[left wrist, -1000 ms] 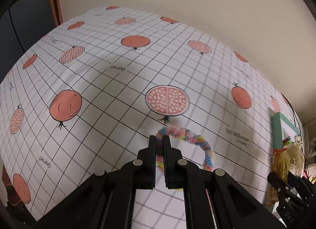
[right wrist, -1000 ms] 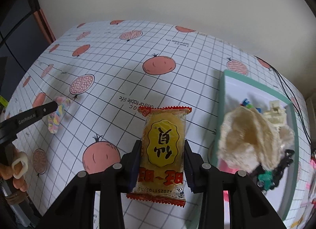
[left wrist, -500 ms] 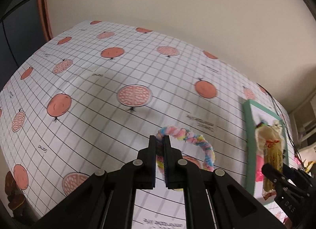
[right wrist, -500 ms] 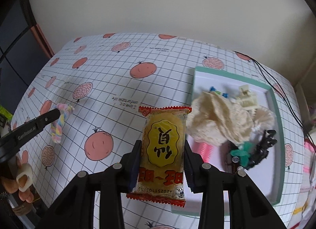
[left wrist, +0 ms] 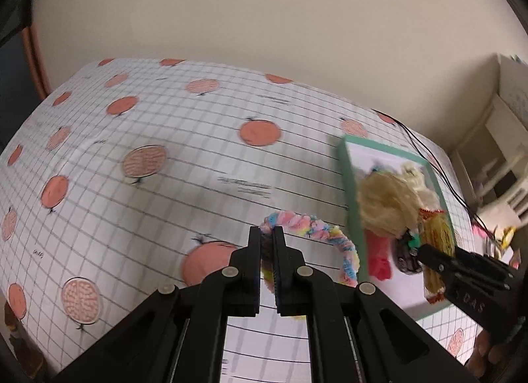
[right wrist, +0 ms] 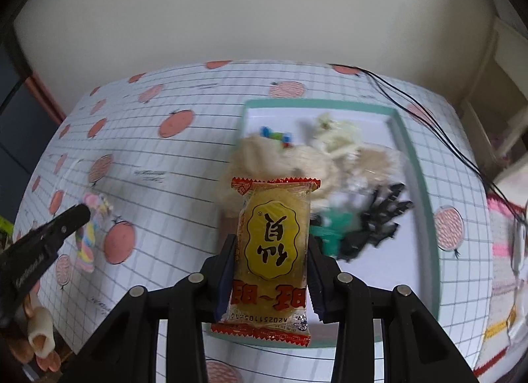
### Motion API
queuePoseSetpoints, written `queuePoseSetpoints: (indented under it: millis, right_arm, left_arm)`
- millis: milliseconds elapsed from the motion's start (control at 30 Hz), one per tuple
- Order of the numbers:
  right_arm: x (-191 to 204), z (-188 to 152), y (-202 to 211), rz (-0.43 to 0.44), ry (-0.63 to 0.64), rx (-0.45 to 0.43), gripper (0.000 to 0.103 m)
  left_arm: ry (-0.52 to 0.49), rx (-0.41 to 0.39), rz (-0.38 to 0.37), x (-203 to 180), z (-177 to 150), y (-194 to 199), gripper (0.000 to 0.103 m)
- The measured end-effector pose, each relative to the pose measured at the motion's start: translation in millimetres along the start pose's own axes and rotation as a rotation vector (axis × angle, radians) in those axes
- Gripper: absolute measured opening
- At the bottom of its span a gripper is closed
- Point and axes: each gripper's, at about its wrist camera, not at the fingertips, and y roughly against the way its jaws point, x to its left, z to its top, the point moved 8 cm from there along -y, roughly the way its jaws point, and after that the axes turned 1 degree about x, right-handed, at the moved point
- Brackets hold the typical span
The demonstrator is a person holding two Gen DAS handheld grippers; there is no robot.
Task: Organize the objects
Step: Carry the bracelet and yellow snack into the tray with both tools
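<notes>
My left gripper (left wrist: pixel 268 234) is shut on a pastel fuzzy ring (left wrist: pixel 316 227), held above the tablecloth just left of the tray. The ring (right wrist: pixel 88 237) and the left gripper (right wrist: pixel 77 214) also show at the left of the right wrist view. My right gripper (right wrist: pixel 271 244) is shut on a yellow snack packet (right wrist: pixel 275 241) with red ends, held over the near part of the green-rimmed tray (right wrist: pixel 415 171). That tray (left wrist: pixel 346 165) holds a cream mesh puff (left wrist: pixel 386 201), black clips (right wrist: pixel 379 224), a teal piece (right wrist: pixel 333 234) and something pink (left wrist: pixel 379 257).
The table wears a white grid cloth with pomegranate prints (left wrist: pixel 260 132). Black cables (right wrist: pixel 429 119) run past the tray's far right corner. A white shelf unit (left wrist: pixel 501 152) stands to the right. A person's fingers (right wrist: pixel 39 346) hold the left gripper.
Both grippers have swung rightward toward the tray. The snack packet now hangs over the tray's near part, and the ring has come up close to the tray's left rim.
</notes>
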Motion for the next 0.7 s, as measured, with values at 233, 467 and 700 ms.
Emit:
queuePoseSetpoints:
  millis: [233,467,700]
  right_arm:
    - [-54,-10,-1,-0.053,-0.082,0.012,0.04]
    - [-97,-25,-6,-0.106,-0.147,0.039,0.041]
    - [-106,-29,-11,-0.1,-0.172,0.049,0.041]
  left_arm:
    - [-0.101,0.007,-0.05,-56,-12,-2,0.006]
    - [-0.163,0.047,-0.099,-99,-33,-15,0.006]
    - [-0.227,0.061,-0.092,-126,-45,-30,0.006]
